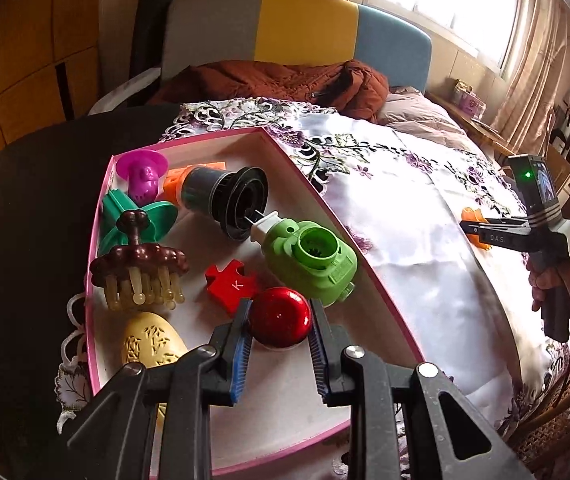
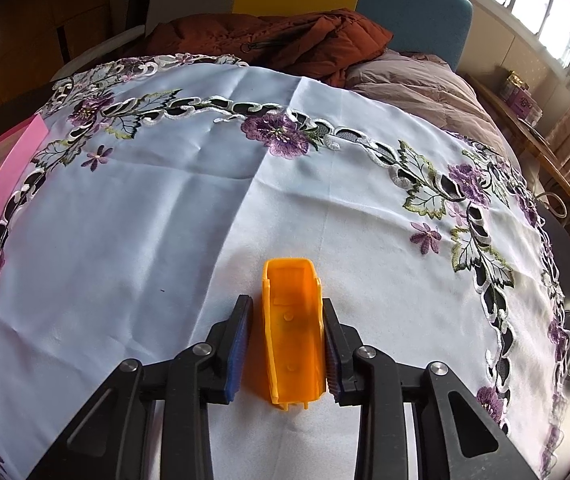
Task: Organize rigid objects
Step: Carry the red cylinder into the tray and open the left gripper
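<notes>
A dark round table [image 1: 25, 208] carried a white tablecloth [image 2: 145, 220] embroidered with purple flowers. On the cloth, a pink-rimmed box [image 1: 317, 196] sat toward nine o'clock, and an orange plastic piece [image 2: 291, 336] lay toward six o'clock.

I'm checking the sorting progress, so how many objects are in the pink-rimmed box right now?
9, though some may be hidden: purple piece, orange piece, black cylinder, teal piece, brown massager, green toy, red puzzle piece, cream carved piece, red ball gripped.
</notes>
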The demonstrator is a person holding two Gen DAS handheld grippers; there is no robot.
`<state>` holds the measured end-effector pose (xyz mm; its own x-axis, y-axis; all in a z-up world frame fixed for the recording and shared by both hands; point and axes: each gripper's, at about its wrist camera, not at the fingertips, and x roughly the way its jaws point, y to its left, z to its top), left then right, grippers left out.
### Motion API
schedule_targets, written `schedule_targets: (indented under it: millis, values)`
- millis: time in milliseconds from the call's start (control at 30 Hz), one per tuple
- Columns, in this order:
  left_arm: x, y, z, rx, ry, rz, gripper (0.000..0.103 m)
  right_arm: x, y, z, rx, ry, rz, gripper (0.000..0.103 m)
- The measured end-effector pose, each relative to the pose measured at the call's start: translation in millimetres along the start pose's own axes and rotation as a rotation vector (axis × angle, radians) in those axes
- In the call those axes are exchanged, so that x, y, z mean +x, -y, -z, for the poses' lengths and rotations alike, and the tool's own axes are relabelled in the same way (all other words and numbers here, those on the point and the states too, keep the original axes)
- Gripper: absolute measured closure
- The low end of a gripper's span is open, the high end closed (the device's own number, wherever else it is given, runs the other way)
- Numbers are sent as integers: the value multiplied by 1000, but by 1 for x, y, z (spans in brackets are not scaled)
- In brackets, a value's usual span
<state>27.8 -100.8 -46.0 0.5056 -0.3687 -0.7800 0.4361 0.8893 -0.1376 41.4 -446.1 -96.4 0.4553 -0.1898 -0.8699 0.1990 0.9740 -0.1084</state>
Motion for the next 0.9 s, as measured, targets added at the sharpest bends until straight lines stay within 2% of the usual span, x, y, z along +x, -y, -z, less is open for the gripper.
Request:
schedule_targets:
  millis: [333, 500, 633, 900]
  values:
    - [-2, 4, -1, 0, -2, -20, 77, 1, -1, -2, -13, 2, 1, 73]
    - [-4, 11, 0, 41, 6, -90, 77, 0, -4, -2, -28, 4, 7, 76]
    - [-4, 8, 0, 30, 4, -106, 77, 0, -5, -2, -29, 4, 13, 76]
    - [5, 3, -5, 17, 7, -114, 77, 0, -3, -1, -7, 5, 10, 76]
